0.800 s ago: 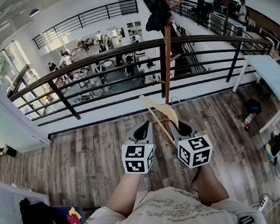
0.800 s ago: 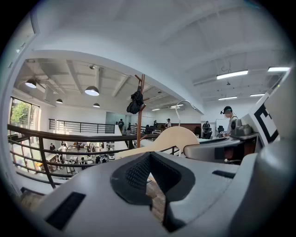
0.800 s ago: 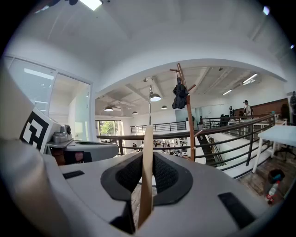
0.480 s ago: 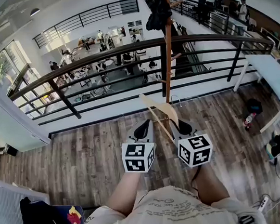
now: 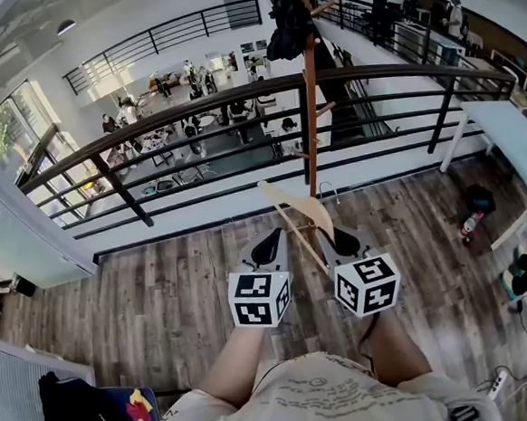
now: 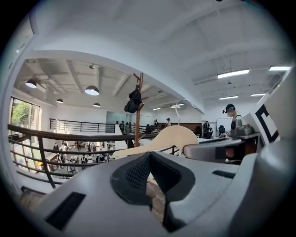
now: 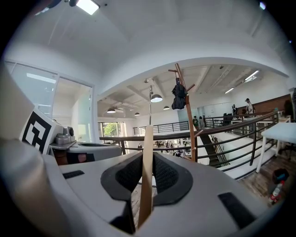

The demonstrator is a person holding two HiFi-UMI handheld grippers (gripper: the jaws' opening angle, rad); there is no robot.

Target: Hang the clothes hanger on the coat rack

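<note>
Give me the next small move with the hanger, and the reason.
Probably carry the right gripper forward and up toward the coat rack. Its jaws are clamped on the wooden hanger, and the hanger's metal hook sits short of the pole, on no peg yet, so the gap has to be closed before any hooking.

Clothes hanger (image 5: pixel 299 219): pale wood with a metal hook, tilted, flat body clamped edge-on in the right gripper (image 5: pixel 343 240); not yet on the rack. Coat rack (image 5: pixel 311 110): upright brown wooden pole with angled pegs, beyond the hanger; dark garment (image 5: pixel 287 26) hangs near its top.
</note>
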